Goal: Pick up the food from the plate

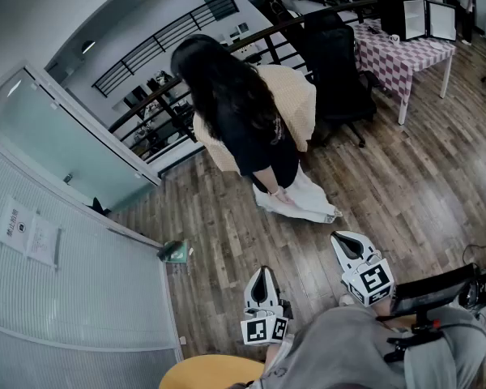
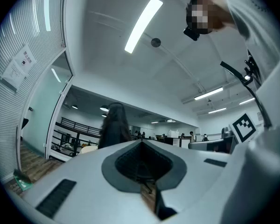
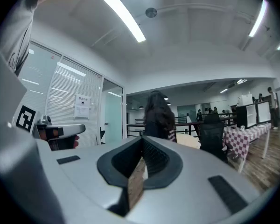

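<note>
No plate and no food appear in any view. In the head view my left gripper (image 1: 263, 274) and my right gripper (image 1: 345, 240) are held side by side above a wooden floor, both pointing forward. The left gripper (image 2: 141, 142) has its jaws together with nothing between them. The right gripper (image 3: 142, 140) also has its jaws meeting at the tip and holds nothing. Each gripper shows up at the edge of the other's view by its marker cube.
A person with long dark hair (image 1: 235, 104) stands a few steps ahead on the floor. Behind them are a black office chair (image 1: 336, 63), a checkered-cloth table (image 1: 405, 51) and a railing (image 1: 178, 23). A ribbed glass partition (image 1: 65, 298) runs along the left. A small green object (image 1: 176, 254) lies at its foot.
</note>
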{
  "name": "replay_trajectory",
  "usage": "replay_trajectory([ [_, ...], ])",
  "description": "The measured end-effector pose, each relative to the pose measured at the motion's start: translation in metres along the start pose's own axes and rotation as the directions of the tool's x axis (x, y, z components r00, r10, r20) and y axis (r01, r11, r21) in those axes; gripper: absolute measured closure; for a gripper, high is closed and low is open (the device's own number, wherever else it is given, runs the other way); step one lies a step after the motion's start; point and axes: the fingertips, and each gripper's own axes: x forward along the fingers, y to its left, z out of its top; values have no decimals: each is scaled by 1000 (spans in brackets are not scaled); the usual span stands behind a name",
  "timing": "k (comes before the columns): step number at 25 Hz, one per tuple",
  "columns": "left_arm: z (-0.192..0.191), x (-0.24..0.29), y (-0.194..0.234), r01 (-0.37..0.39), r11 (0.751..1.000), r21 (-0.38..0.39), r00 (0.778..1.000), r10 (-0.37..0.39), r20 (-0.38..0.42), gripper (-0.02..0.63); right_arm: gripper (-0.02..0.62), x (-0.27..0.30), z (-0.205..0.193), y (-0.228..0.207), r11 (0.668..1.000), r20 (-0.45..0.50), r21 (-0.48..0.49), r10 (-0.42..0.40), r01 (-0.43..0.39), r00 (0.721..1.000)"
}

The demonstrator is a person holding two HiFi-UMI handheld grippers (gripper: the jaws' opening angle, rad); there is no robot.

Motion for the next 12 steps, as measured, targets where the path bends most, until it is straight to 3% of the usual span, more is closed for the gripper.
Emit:
replay_trajectory([
  [8,-18,28,-50,-1,1000,4,1000,1,4,595,580,-16,-4,-42,1000,16,-2,28,-28,999],
  [12,-14,27,-55,-26,999,22,1000,27,-8,595,580,-11,-13,-57,997,4,54,49,-49,999],
])
